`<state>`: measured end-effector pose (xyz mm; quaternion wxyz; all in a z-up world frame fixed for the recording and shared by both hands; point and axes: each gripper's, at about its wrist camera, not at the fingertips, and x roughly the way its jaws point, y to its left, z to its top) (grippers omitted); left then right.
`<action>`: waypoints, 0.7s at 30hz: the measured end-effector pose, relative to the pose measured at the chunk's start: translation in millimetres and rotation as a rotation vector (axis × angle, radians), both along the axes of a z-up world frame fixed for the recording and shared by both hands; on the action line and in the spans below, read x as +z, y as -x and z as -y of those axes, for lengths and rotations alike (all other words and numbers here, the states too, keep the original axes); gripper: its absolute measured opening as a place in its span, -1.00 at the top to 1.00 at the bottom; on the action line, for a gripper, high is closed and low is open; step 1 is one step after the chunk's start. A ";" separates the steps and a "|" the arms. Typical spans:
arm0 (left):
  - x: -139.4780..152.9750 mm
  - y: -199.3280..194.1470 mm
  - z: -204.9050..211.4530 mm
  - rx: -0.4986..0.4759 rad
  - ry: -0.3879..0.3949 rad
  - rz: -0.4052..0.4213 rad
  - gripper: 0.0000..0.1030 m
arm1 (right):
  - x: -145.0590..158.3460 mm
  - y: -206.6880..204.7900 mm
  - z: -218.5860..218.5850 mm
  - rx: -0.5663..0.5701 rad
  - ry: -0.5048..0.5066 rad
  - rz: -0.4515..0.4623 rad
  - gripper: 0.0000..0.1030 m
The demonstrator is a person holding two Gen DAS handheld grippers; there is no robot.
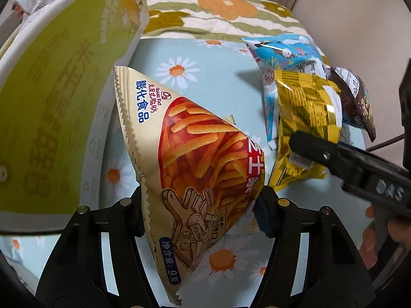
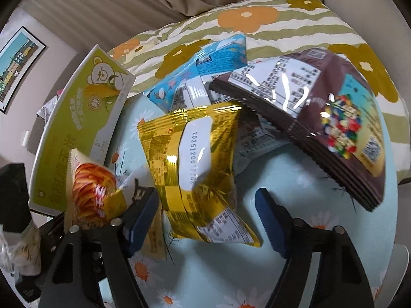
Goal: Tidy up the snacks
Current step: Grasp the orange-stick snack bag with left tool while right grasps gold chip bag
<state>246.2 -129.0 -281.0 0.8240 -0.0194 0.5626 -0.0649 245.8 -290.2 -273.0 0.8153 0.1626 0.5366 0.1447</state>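
left gripper (image 1: 200, 205) clenched on our chip bag (image 1: 195, 159), held beside the green box (image 1: 51, 97) | right gripper (image 2: 208, 205) spread around the gold packet (image 2: 195, 164), not gripping | we judge sorting early: blue packet (image 2: 218, 59) and brown packet (image 2: 321, 118) lie unsorted

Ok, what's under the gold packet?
Under the gold packet, a white-printed wrapper pokes out beside the blue packet. The daisy sheet lies beneath; anything deeper is covered.

Left tool (image 1: 200, 205) clamps cheese-stick bag (image 1: 190, 159); right tool (image 1: 305, 151) touching gold packet (image 1: 305, 107); green box (image 1: 59, 97) beside.
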 end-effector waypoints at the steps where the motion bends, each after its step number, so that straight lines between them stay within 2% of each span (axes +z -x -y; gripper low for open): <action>1: -0.1 1.3 -0.8 0.001 0.002 -0.001 -0.16 | -1.2 -1.4 -1.7 0.004 0.003 -0.001 -0.35; 7: -0.1 7.6 -2.0 0.008 0.006 -0.006 -0.16 | -6.5 -4.2 -6.0 0.030 0.031 0.009 -0.21; 10: 0.5 12.7 -1.8 0.011 0.007 -0.005 -0.16 | -6.3 -2.9 -9.2 0.055 0.053 0.024 0.08; 21: 21.0 35.8 -0.2 0.011 0.027 0.041 -0.16 | 10.7 21.9 -7.5 0.086 0.047 0.067 0.12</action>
